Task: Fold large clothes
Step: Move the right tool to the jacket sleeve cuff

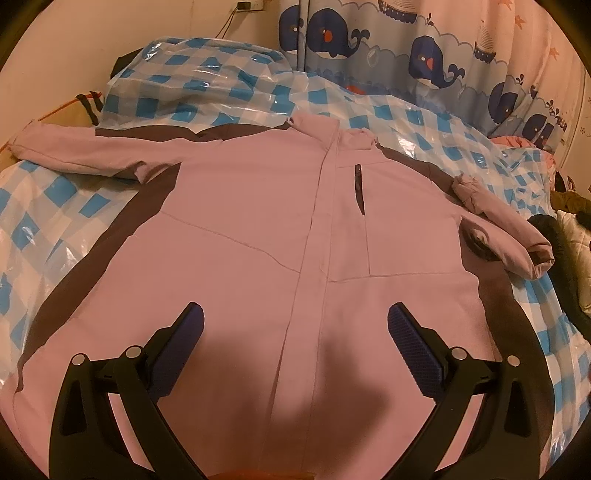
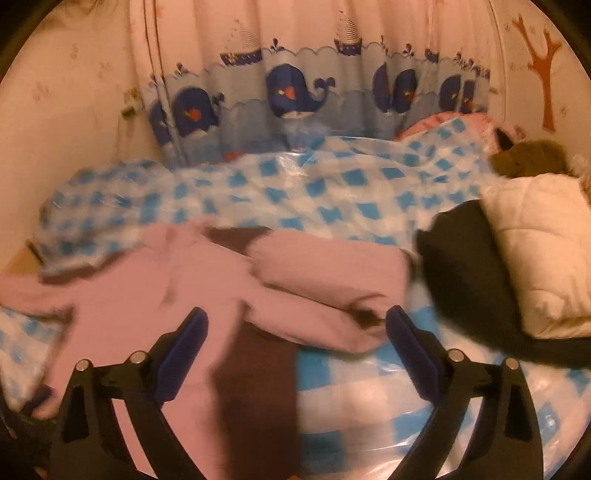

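Pink jacket (image 1: 240,229) lies flat on the bed (image 1: 44,206); both grippers, left (image 1: 295,325) and right (image 2: 295,328), gape empty. Right should pinch the sleeve (image 2: 325,273) cuff, then fold inward.

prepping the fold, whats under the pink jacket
The pink jacket lies on a blue checked cover under clear plastic; whatever is below that is hidden.

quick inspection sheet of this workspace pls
surface: bed under blue checked plastic cover
job's things: pink jacket spread flat, front up, closed, sleeves out
clutter: black garment, white quilted garment, brown furry item at the bed's side
grippers: left gripper open over the jacket's hem; right gripper open near the sleeve
cables: cord from wall socket
surroundings: whale-print curtain, wall
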A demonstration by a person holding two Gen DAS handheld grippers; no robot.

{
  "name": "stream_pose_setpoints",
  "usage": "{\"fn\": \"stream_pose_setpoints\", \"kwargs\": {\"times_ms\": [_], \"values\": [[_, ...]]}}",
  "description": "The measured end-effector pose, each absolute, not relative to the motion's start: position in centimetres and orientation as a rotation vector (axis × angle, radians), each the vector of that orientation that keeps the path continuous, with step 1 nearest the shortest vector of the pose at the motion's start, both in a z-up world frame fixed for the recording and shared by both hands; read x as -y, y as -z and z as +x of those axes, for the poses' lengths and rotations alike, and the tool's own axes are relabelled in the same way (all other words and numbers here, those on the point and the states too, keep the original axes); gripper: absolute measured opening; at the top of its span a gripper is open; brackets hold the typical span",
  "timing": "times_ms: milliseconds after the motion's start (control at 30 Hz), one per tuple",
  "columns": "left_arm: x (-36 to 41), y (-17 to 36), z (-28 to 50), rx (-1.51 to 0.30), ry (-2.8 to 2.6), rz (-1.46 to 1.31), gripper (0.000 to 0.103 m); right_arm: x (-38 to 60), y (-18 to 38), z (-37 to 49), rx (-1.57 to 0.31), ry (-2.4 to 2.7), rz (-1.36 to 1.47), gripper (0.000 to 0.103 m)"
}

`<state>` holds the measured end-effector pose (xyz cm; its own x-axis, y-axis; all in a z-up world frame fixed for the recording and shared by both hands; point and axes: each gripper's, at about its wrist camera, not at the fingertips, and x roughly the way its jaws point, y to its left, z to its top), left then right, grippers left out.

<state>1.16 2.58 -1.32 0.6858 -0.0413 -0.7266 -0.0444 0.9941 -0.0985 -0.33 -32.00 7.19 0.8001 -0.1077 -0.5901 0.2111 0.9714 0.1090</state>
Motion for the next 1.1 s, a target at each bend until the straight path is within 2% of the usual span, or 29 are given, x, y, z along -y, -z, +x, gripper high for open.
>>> {"fn": "stream_pose_setpoints", "kwargs": {"times_ms": [200,567,667,933,1100], "values": [[-2.4,1.7,1.3,-0.821,-0.002,-0.094,0.096,30.1,-8.0,0.8,-0.571,0.250,-0.010,0.096],[-4.2,2.4,2.5,-0.886,-0.023,-0.163,0.096,28.8,-3.9,10.3,-0.673,0.273,-0.291,0.096],[-5.0,2.1,3.0,-0.853,0.014,-0.183,0.096,28.0,-2.8,12.0,-0.689,0.276,-0.355,0.096],[-5.3,1.9,3.1,-0.843,-0.052,-0.111,0.096,27.7,-0.6,14.3,-0.729,0.274,-0.408,0.096],[-5.0,2.2,3.1,-0.857,-0.029,-0.084,0.096,29.5,-1.2,14.4,-0.743,0.254,-0.314,0.096]]}}
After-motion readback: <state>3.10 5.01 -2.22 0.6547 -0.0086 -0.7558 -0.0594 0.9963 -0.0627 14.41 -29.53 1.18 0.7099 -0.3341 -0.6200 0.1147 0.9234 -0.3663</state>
